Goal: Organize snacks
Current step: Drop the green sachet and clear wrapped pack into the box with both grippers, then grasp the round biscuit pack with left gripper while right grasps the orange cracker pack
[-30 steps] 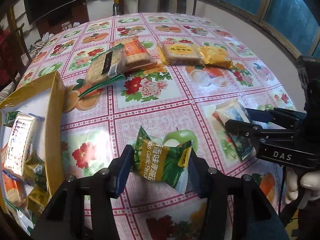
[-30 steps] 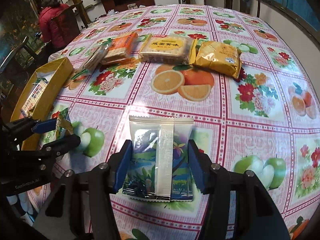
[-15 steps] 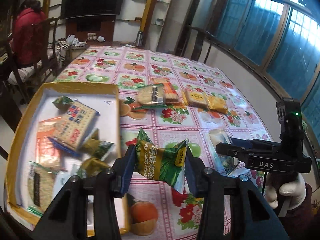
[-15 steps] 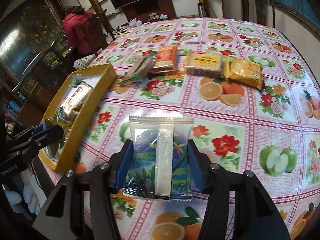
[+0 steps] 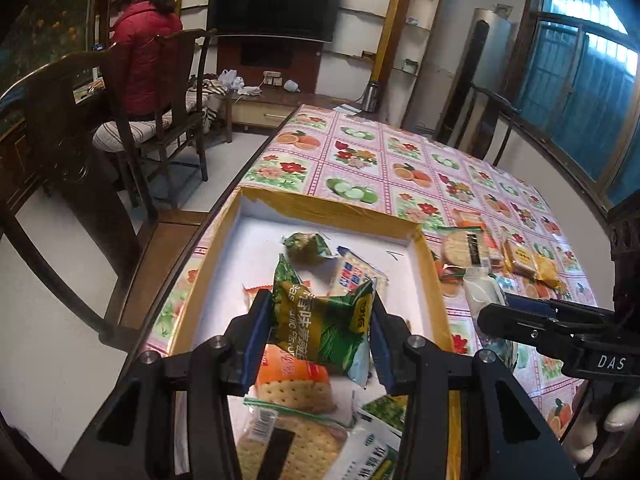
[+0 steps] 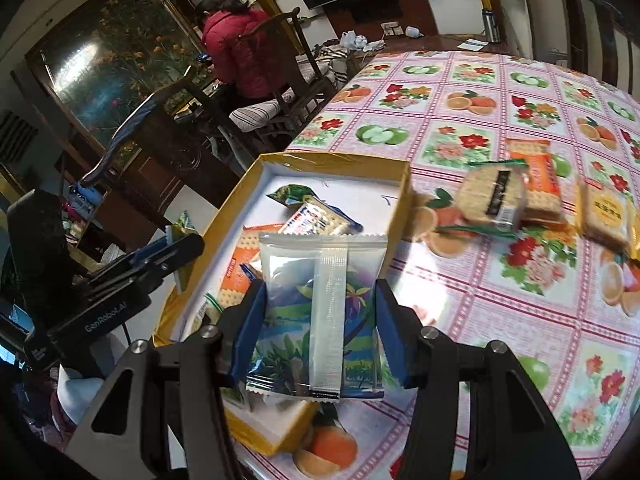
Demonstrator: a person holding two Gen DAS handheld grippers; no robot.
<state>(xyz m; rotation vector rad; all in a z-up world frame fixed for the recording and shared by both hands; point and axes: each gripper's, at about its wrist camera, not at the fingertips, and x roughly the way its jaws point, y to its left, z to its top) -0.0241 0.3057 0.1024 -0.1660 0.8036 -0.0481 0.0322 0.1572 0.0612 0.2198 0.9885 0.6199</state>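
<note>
1. Two grippers are up over the table, each with a snack packet clamped between its blue pads.
2. The left gripper squeezes a green-and-gold packet by its sides; the packet hangs above the yellow box, clear of the snacks lying inside.
3. The right gripper pinches a pale packet with a tropical print, seam side up, over the box's near right wall.
4. The yellow box sits at the table's edge on the fruit-and-flower tablecloth.
5. Inside it I can see a small green pouch near the far end, a cracker pack with a blue and red label beside it, and an orange cracker pack closer in.
6. A clear bag of crackers with a black label lies at the near end of the box, partly behind the left gripper's fingers.
7. Out on the cloth, well apart from the box, a round cracker sleeve leans on an orange packet, and a yellow-labelled pack lies just beside them.
8. A person in a red jacket sits on a wooden chair with their back to us, near a dark television.
</note>
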